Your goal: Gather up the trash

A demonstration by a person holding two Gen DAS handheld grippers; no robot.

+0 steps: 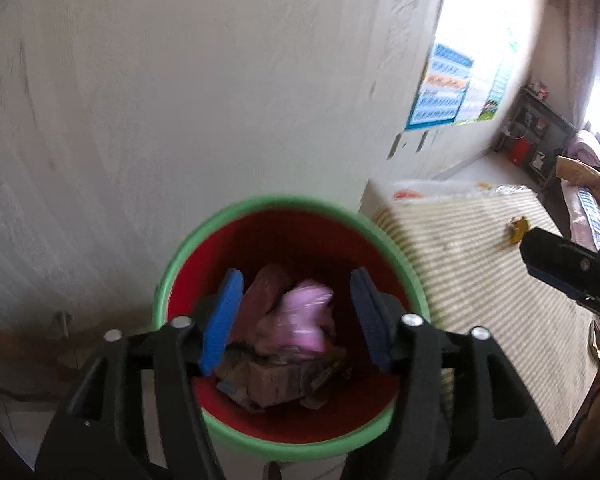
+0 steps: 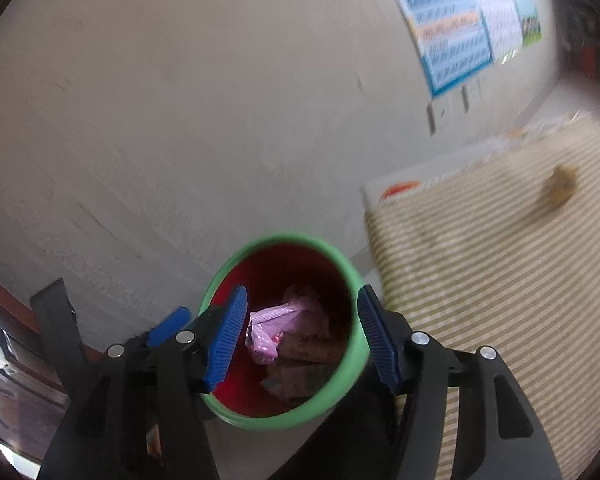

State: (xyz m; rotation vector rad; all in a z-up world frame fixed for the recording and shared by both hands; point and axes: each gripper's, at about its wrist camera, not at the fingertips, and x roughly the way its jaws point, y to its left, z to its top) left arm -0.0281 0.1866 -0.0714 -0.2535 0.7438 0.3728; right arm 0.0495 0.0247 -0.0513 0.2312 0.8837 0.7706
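bin (image 1: 288, 204): red, green rim | pink wrapper (image 1: 306, 316) inside | both tools apart, empty

both wrist views, blurred, look down into one bin (image 1: 288, 204).

You've got a red bin (image 1: 260, 240) with a green rim sitting upright on the floor right by the white wall. Inside there's a crumpled pink plastic wrapper (image 1: 306, 316) on top of a pile of brownish scraps (image 1: 276, 384), kinda blurry so hard to say what they are. One yellowish-brown scrap (image 1: 517, 229) lies out on the striped mat, well apart from the bin.
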